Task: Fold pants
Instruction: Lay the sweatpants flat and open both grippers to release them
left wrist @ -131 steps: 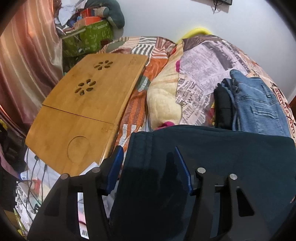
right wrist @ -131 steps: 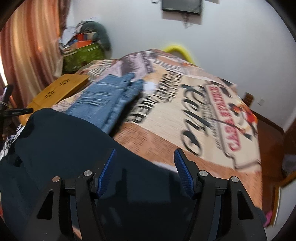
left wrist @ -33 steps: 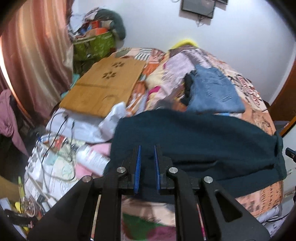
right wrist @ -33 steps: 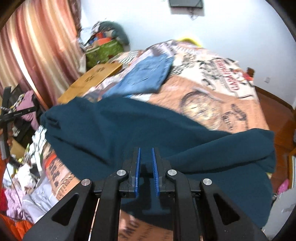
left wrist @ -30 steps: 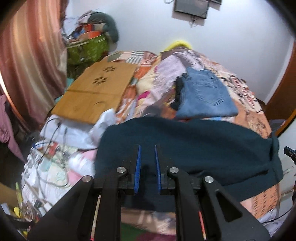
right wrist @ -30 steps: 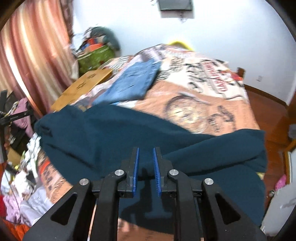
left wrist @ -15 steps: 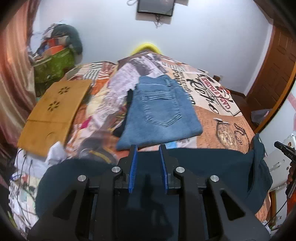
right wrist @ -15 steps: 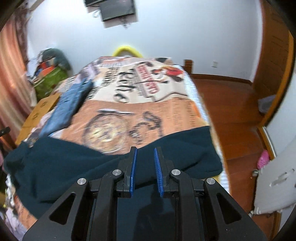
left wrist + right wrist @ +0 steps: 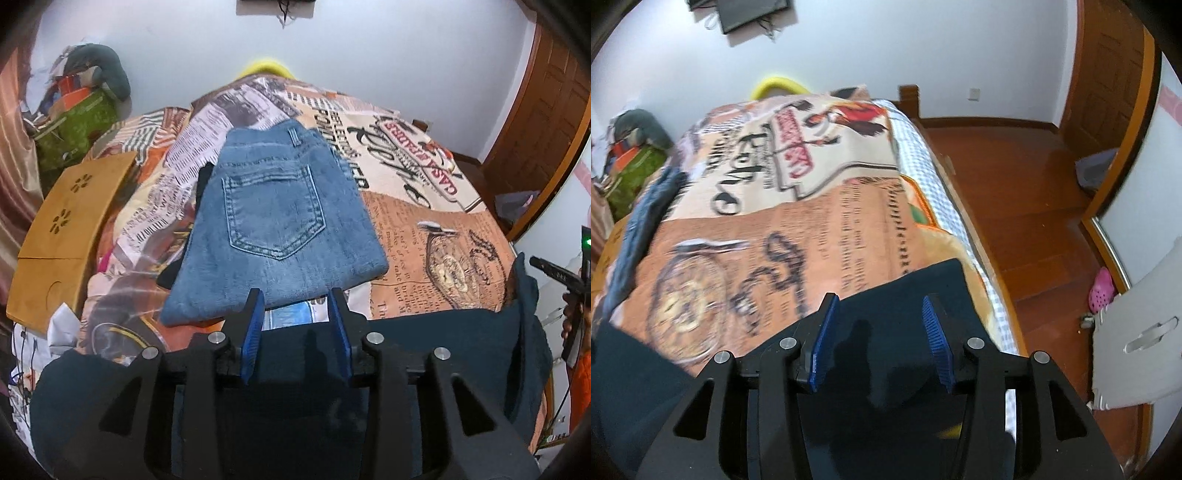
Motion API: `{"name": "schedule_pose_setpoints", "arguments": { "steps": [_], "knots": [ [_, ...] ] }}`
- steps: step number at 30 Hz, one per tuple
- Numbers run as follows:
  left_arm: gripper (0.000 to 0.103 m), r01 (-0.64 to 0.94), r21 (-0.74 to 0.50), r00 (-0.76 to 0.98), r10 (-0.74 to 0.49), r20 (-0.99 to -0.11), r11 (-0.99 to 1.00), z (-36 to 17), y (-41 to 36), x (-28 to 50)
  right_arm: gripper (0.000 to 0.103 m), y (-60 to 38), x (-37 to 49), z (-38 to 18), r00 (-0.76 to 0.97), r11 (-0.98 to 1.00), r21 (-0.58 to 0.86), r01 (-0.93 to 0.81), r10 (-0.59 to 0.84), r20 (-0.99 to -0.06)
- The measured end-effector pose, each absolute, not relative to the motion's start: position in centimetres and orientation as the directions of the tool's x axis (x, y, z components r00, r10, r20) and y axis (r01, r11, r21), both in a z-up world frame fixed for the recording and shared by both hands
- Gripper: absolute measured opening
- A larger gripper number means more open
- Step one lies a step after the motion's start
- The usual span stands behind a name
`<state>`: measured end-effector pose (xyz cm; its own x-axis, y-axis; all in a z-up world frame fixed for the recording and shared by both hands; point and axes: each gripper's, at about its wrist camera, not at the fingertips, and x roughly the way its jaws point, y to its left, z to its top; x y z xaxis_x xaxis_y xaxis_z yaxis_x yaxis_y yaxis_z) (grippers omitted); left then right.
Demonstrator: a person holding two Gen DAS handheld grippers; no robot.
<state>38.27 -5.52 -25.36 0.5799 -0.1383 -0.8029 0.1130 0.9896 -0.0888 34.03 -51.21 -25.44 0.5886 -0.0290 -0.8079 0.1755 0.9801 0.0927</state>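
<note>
Dark teal fabric pants (image 9: pixel 424 354) spread flat along the near edge of a bed under a printed newspaper-pattern blanket (image 9: pixel 417 221).

Left gripper (image 9: pixel 295 325) and right gripper (image 9: pixel 879 332) poised above the pants, jaws just parted, blue pads clear of the cloth, nothing pinched. Folded blue denim jeans (image 9: pixel 273 229) at 12 o'clock of the left gripper; perforated bamboo lap tray (image 9: pixel 70 225) at 9 o'clock. White wall (image 9: pixel 369 55) behind; polished wooden floor (image 9: pixel 1027 192) at 2 o'clock in the right view, brown door (image 9: pixel 535 122) beyond.
</note>
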Motion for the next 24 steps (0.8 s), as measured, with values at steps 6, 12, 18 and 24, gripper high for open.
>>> {"name": "schedule_pose_setpoints", "arguments": {
  "steps": [6,12,18,24],
  "knots": [
    [0.038,0.123,-0.065,0.555,-0.122,-0.823,0.990,-27.1,-6.2,39.4,0.043,-54.0,36.9,-28.8,0.539,0.966,0.092,0.240,-0.054,-0.841],
    [0.042,0.149,-0.029,0.548,-0.107,-0.829,0.988,-28.0,-7.5,39.7,0.035,-55.4,37.0,-30.0,0.560,0.957,0.176,0.231,0.017,-0.828],
    [0.042,0.170,-0.037,0.529,-0.123,-0.840,0.985,-27.8,-8.9,39.1,0.009,-54.6,35.7,-29.1,0.566,0.978,0.109,0.181,-0.013,-0.824],
    [0.053,0.203,-0.011,0.545,-0.122,-0.829,0.979,-25.3,-10.0,35.9,0.009,-55.4,33.5,-26.1,0.617,0.977,0.123,0.175,-0.011,-0.787]
  ]
}}
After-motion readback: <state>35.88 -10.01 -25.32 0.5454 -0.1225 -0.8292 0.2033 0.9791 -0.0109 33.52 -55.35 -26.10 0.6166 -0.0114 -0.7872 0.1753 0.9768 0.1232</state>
